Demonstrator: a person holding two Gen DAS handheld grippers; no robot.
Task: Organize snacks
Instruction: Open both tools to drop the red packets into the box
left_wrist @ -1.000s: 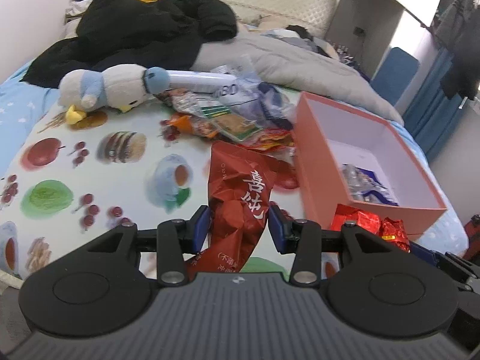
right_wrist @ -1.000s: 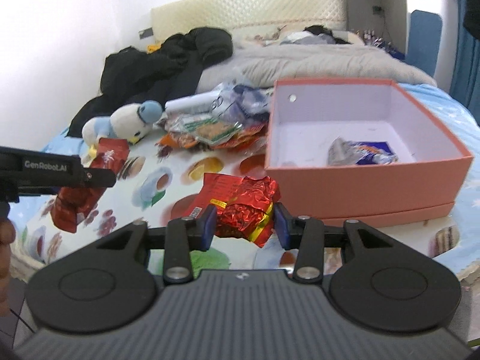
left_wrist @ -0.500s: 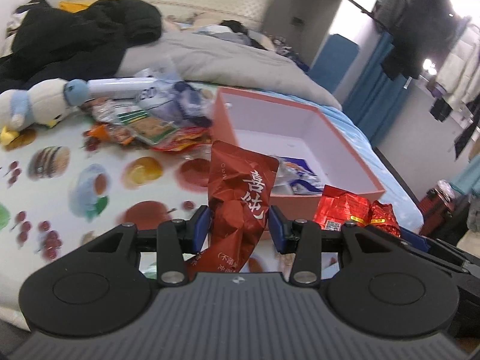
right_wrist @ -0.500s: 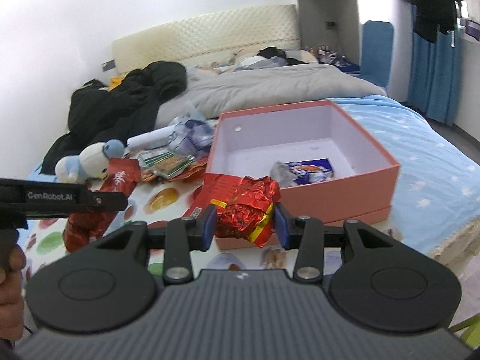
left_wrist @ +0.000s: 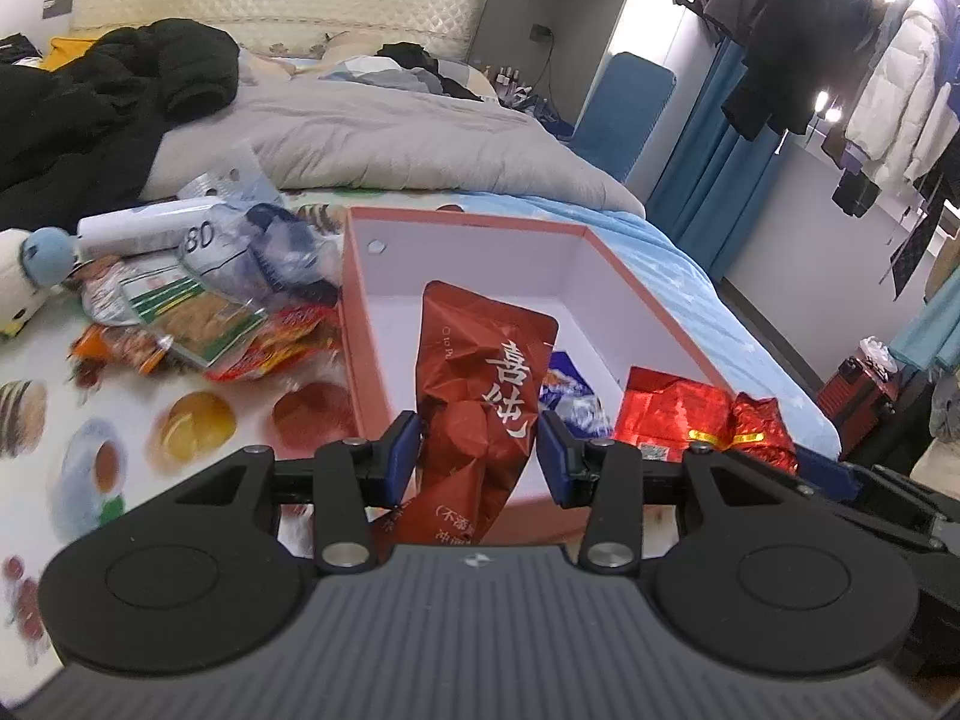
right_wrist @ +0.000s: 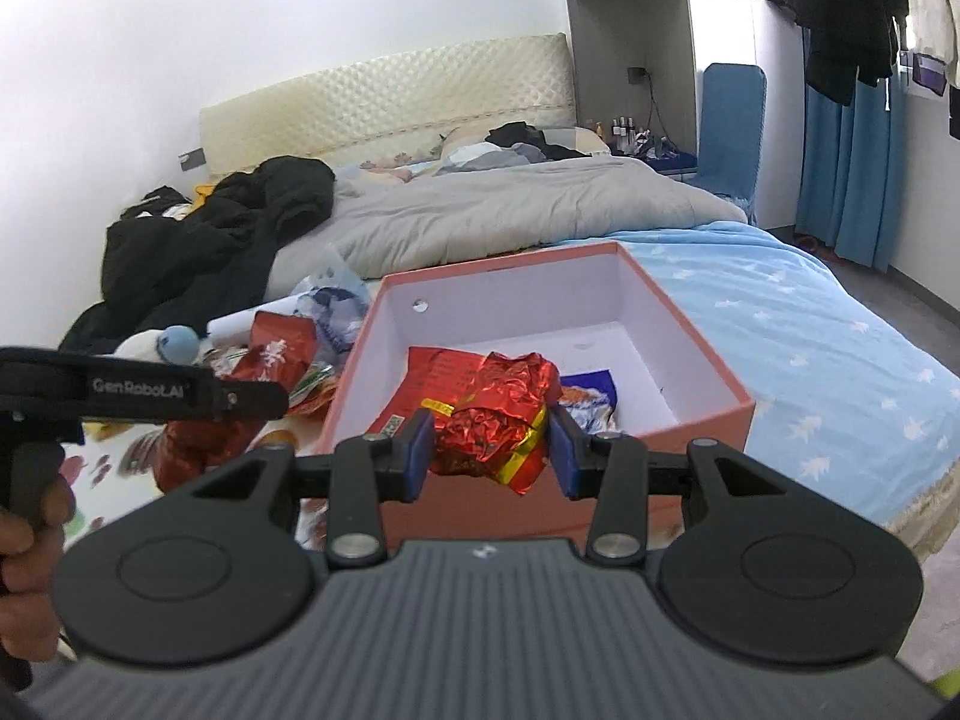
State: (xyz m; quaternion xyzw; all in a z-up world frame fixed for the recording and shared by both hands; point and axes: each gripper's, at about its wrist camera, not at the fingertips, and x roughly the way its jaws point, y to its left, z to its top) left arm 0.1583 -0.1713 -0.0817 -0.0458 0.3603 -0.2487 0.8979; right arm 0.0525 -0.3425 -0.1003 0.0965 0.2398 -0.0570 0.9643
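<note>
Held in the left gripper (left_wrist: 478,459): a dark red, crinkled foil snack pouch with white characters (left_wrist: 480,396), standing upright, pinched at its lower half between the blue pads, in front of the near wall of the box. Held in the right gripper (right_wrist: 490,451): a bright red, crumpled shiny foil snack packet with a yellow band (right_wrist: 498,414), squeezed between the pads, above the near edge of the box.

Behind both, on the bed: an open salmon-pink cardboard box with smooth white inside walls (right_wrist: 744,402), square, shallow. Inside, on its floor: a blue and white wrapped snack (right_wrist: 591,399), partly hidden.

Compared with one second ago: both grippers nearer to the box, both grips unchanged; in the left view the box now centred instead of at the right side.

To the left of the box: a loose pile of glossy snack bags, orange, green and clear (left_wrist: 198,318), on a white sheet printed with fruits and cups (left_wrist: 120,420). Further left a soft white and blue plush toy (left_wrist: 30,276). Beyond, a grey padded quilt (right_wrist: 510,216) and a black puffy jacket (right_wrist: 210,252).
</note>
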